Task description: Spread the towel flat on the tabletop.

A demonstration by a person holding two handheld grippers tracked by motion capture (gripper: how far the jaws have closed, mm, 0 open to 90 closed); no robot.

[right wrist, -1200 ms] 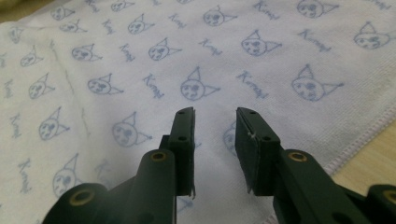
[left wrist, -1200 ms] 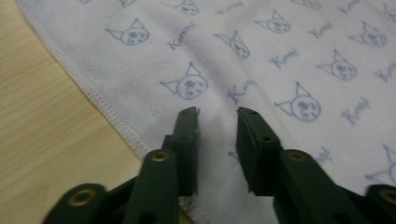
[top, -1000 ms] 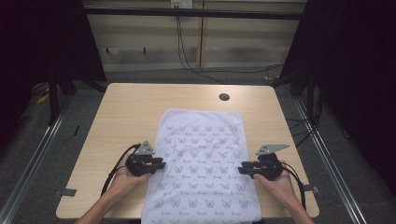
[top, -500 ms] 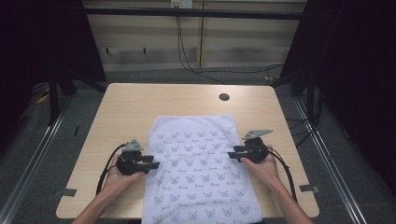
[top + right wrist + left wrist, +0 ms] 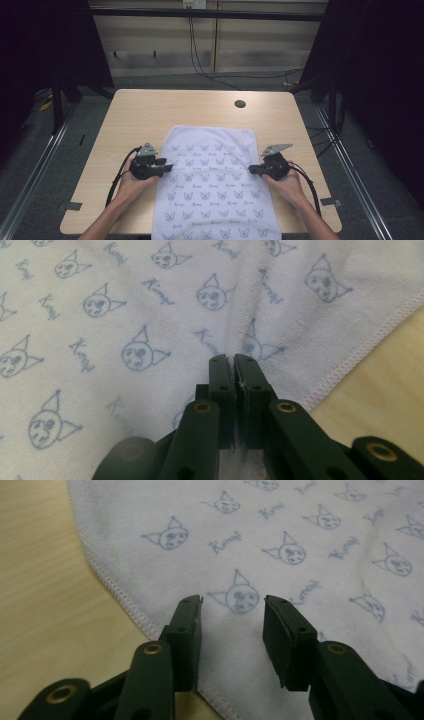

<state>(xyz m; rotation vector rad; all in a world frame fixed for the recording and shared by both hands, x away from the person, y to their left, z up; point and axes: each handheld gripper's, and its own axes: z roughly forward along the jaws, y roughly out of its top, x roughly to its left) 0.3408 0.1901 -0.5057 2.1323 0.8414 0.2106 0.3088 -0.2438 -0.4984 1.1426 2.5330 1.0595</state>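
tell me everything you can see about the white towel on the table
The towel is white terry-looking cloth printed with pale blue cat-like faces and script words, with a stitched hem. It lies flat on the wooden table, its near end hanging past the table's front edge, its far end looking folded. The left gripper hovers open over its left edge. The right gripper is shut with its tips on the cloth near the right edge, where the fabric puckers; whether it pinches any cloth is unclear.

White towel (image 5: pixel 215 185) printed with blue cat faces; light wooden table (image 5: pixel 150 110).
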